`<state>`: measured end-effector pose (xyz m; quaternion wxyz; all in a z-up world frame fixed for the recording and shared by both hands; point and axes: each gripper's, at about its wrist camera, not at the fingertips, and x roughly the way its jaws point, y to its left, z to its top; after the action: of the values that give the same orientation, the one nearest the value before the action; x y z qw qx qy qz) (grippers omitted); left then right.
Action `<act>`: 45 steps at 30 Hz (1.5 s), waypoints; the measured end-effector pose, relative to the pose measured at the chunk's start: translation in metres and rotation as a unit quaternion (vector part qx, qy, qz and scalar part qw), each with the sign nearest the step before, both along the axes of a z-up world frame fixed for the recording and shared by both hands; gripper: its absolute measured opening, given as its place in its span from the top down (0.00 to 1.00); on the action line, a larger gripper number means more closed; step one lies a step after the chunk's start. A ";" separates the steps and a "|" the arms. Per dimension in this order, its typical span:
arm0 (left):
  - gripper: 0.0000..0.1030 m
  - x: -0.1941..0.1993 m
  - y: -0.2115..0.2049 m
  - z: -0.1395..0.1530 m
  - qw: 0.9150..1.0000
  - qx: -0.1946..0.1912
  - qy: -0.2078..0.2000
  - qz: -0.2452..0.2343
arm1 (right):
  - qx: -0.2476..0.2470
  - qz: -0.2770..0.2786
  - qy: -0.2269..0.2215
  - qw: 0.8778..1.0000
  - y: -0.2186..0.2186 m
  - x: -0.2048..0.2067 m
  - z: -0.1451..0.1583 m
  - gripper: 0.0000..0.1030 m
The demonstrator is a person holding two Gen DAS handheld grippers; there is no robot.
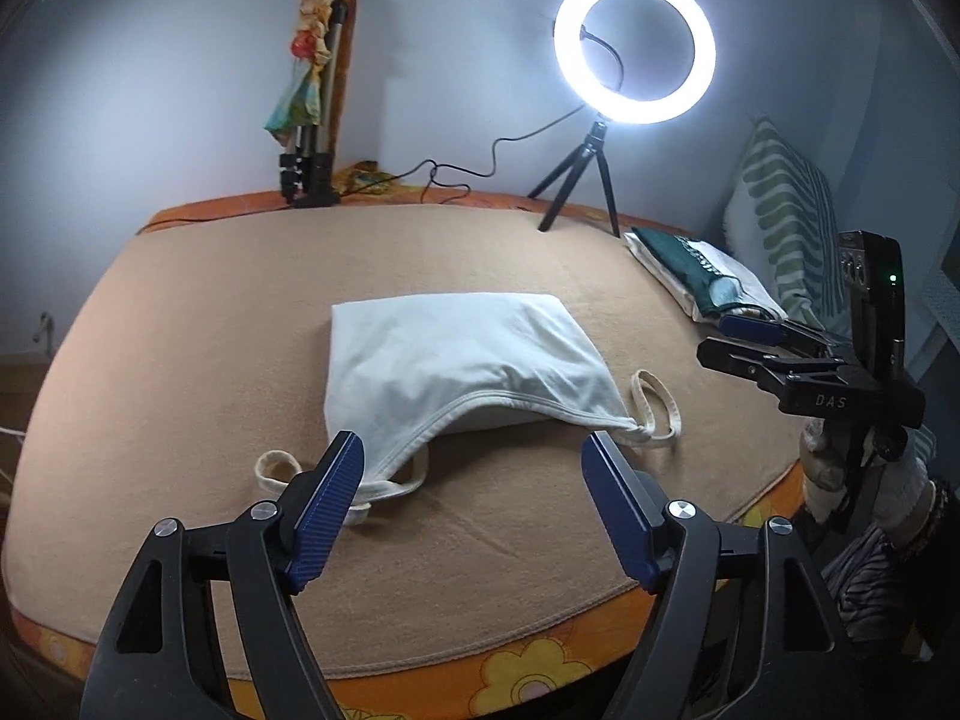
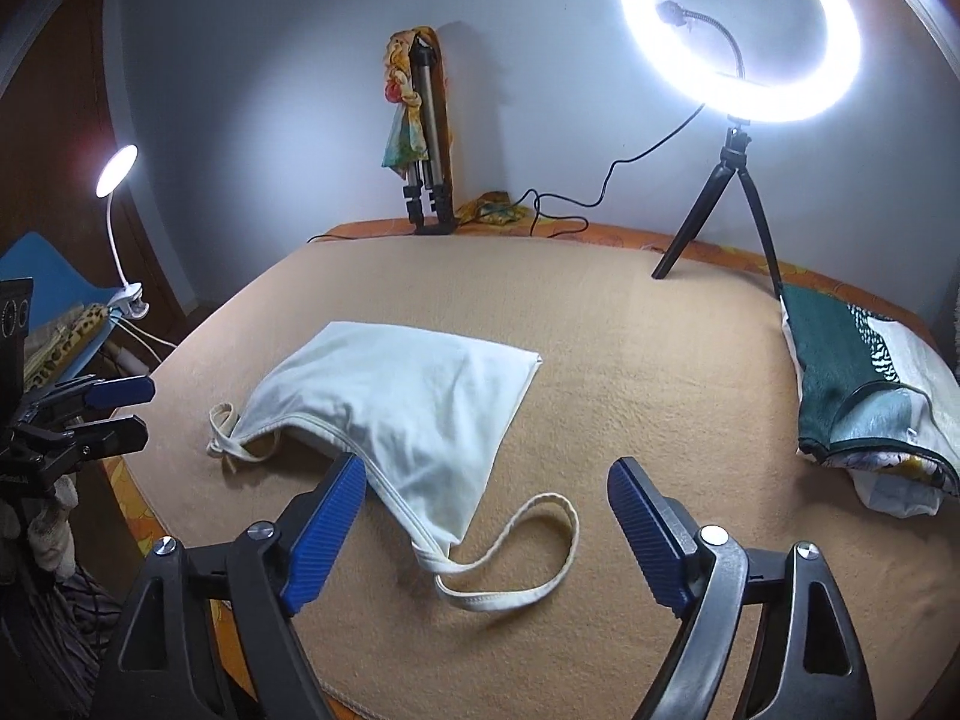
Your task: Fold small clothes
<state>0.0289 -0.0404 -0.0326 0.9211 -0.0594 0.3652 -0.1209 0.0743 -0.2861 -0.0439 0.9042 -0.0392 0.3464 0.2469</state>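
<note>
White cotton, folded over on itself, the small strappy top (image 1: 456,360) lies near the middle of the bed (image 1: 180,312), on a tan blanket (image 1: 510,252) that covers all but an orange flowered border. Its hemmed edge faces the near side of the bed, with one thin strap loop (image 1: 657,408) trailing off the right corner and another (image 1: 276,468) curling out at the left corner.

The left gripper (image 1: 474,456) hovers over the near edge of the garment with its blue-padded jaws spread wide and gripping nothing; the left pad sits just over the top's lower left corner in its own view, though contact cannot be told. The right gripper (image 2: 486,480) is likewise spread wide and empty, its jaws standing either side of the top's right corner and the long strap loop (image 2: 528,552) below them.

At the right edge of the bed rests a stack of folded clothes (image 2: 858,384), green and white on top. A lit ring light (image 1: 635,45) on a small black tripod (image 1: 585,180) stands at the far side, its cable running left toward a folded tripod (image 1: 312,120) leaning against the wall with coloured cloth draped on it. A striped pillow (image 1: 786,210) stands behind the stack. A clip lamp (image 2: 117,171) glows at the far left.
</note>
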 end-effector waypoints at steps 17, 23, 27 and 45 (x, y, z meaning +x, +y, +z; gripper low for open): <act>0.01 -0.001 -0.005 0.013 0.996 0.067 -0.003 0.057 | -0.009 -0.026 -0.024 0.999 -0.002 0.002 -0.002 0.00; 0.01 -0.002 -0.003 0.008 0.996 0.068 0.007 0.065 | -0.007 -0.031 -0.021 0.999 -0.004 0.006 -0.003 0.00; 0.01 -0.009 -0.005 0.009 0.994 0.083 -0.021 0.064 | -0.007 -0.031 -0.020 0.999 -0.004 0.007 -0.004 0.00; 0.01 -0.009 -0.003 0.008 0.995 0.077 -0.024 0.060 | -0.005 -0.038 -0.012 0.999 -0.006 0.009 -0.008 0.00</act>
<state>0.0204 -0.0435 -0.0247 0.9370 -0.0074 0.3471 -0.0382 0.0837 -0.2922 -0.0515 0.9168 -0.0332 0.3380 0.2102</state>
